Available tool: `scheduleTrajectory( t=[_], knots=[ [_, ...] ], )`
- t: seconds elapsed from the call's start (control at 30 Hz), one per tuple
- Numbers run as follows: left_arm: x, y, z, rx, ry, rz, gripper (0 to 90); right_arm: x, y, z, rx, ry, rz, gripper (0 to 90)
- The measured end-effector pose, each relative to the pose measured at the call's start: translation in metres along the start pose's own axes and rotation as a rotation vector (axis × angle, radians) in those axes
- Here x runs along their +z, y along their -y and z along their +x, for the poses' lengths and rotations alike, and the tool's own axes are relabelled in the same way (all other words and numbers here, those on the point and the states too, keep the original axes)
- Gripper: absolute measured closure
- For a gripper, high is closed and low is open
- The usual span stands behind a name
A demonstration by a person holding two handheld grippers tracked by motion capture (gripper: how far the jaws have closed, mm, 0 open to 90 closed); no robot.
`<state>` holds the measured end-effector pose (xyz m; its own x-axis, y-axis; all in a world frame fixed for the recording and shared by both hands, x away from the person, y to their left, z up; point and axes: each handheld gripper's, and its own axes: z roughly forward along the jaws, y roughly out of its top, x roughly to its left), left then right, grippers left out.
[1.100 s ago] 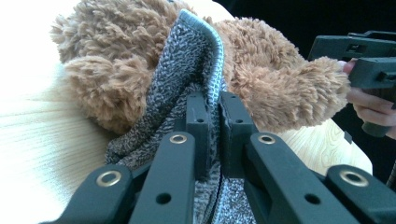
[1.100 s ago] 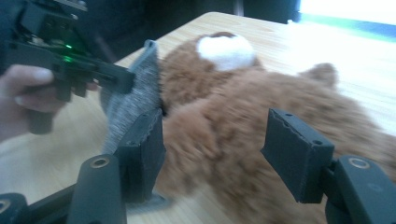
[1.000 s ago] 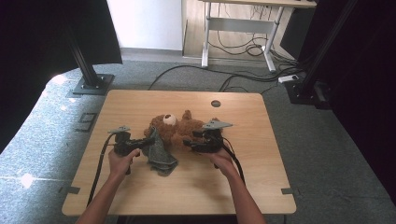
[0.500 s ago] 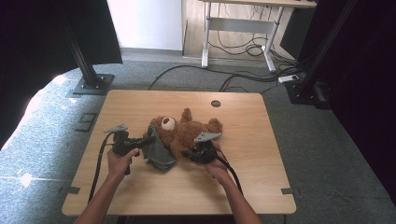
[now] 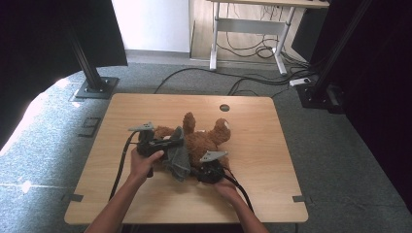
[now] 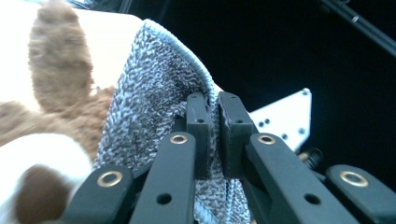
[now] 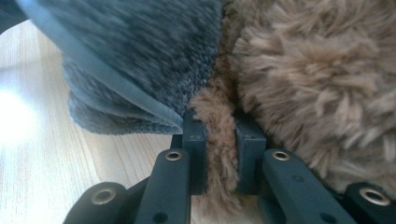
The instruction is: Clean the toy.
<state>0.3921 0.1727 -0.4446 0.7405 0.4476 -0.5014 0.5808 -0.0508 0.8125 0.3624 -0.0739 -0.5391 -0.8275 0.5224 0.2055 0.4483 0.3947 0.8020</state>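
A brown teddy bear (image 5: pixel 206 140) lies on the wooden table (image 5: pixel 145 107), with a grey knitted cloth (image 5: pixel 178 158) draped over its left part. My left gripper (image 5: pixel 178 142) is shut on the cloth's edge and holds it raised; up close the pads (image 6: pixel 198 116) pinch the weave (image 6: pixel 154 93) beside the bear's limb (image 6: pixel 56 70). Low at the bear's near side, my right gripper (image 5: pixel 197 171) has just been closing. Its jaws now clamp a tuft of the bear's fur (image 7: pixel 217 116), with the cloth (image 7: pixel 140 51) hanging just above.
A round grommet hole (image 5: pixel 224 107) sits in the table's far edge. Black stands (image 5: pixel 92 82) and cables (image 5: pixel 252 82) lie on the carpet beyond the table. Bare wood (image 7: pixel 46 154) stretches along the near and right sides.
The left gripper has lifted the cloth and carried it to the right, over the bear. The right gripper has sunk toward the near side of the bear and shut on its fur.
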Motion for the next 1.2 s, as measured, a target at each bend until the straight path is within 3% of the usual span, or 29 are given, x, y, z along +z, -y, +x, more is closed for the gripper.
scheduleTrajectory(
  t=[0.07,0.3,0.63,0.9,1.0,1.13,1.2],
  knots=[
    [0.016,-0.003,0.0,0.007,-0.004,0.027,83.6,-0.001,0.002,0.0,-0.003,-0.004,-0.012,78.3],
    [0.047,-0.005,0.001,0.017,-0.025,0.09,83.4,-0.003,0.007,-0.003,0.007,-0.017,-0.035,78.0],
    [0.053,-0.003,0.003,0.019,-0.041,0.102,83.5,-0.003,0.008,-0.003,0.017,-0.017,-0.039,77.4],
    [0.075,-0.005,-0.002,0.043,-0.035,0.137,83.7,-0.002,0.009,-0.004,0.024,-0.021,-0.037,77.5],
    [0.083,-0.004,-0.003,0.053,-0.062,0.152,83.7,-0.002,0.009,-0.004,0.025,-0.022,-0.036,77.5],
    [0.088,-0.003,0.007,0.01,-0.089,0.167,84.2,-0.002,0.01,-0.004,0.028,-0.019,-0.038,77.5],
    [0.087,-0.003,0.006,0.026,-0.127,0.165,84.4,-0.003,0.01,-0.004,0.032,-0.016,-0.035,77.8]
  ],
)
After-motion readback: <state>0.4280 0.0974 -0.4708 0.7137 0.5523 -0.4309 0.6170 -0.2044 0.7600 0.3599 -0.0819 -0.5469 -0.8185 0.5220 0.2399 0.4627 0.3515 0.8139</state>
